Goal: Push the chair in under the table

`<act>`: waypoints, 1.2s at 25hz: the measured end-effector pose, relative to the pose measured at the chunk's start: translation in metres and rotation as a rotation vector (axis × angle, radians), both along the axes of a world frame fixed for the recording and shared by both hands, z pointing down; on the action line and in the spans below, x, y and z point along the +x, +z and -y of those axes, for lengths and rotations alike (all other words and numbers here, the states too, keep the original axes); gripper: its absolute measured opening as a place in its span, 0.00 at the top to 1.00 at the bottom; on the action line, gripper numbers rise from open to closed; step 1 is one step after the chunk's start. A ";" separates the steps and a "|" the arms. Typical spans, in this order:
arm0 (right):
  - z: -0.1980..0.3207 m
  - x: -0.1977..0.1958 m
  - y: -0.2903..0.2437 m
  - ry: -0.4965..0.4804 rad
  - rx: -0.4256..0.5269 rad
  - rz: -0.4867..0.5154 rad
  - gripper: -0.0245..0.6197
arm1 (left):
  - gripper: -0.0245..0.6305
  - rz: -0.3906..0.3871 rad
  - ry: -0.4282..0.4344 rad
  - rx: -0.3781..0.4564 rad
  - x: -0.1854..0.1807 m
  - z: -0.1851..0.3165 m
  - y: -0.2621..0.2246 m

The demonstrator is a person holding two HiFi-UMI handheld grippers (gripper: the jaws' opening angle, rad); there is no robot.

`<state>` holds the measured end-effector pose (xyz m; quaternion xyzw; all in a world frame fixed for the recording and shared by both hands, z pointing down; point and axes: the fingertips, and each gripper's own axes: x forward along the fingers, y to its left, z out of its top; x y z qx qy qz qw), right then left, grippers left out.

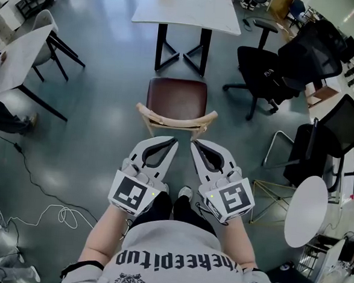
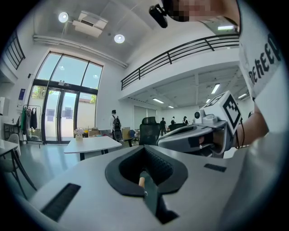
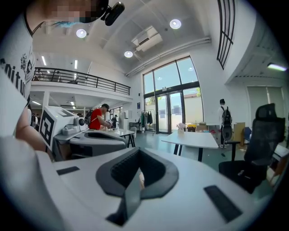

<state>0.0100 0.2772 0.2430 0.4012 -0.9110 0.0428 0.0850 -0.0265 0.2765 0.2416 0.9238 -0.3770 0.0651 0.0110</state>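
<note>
Chair (image 1: 176, 98) legs mostly hidden under seat

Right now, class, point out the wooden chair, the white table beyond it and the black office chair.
wooden chair (image 1: 176, 97): head view, brown seat.
white table (image 1: 189, 10): head view, bare tabletop.
black office chair (image 1: 258, 63): head view, seat cushion.

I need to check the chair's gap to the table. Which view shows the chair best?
The head view: the whole chair shows from above, short of the table. Both gripper views show at most a tan sliver of it.
</note>
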 end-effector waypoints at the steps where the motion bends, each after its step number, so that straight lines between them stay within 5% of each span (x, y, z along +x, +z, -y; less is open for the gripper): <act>1: 0.002 -0.002 0.002 0.003 -0.005 0.002 0.95 | 0.94 0.008 0.002 -0.001 -0.002 0.002 0.003; 7: 0.013 -0.011 0.021 0.036 -0.016 -0.016 0.95 | 0.94 0.054 0.042 -0.006 -0.026 0.015 0.029; 16: 0.025 -0.010 0.068 0.007 -0.035 -0.237 0.85 | 0.94 0.256 0.109 0.036 -0.052 0.036 0.083; 30: 0.069 0.008 0.143 -0.168 -0.059 -0.538 0.72 | 0.81 0.527 0.224 0.005 -0.027 0.082 0.171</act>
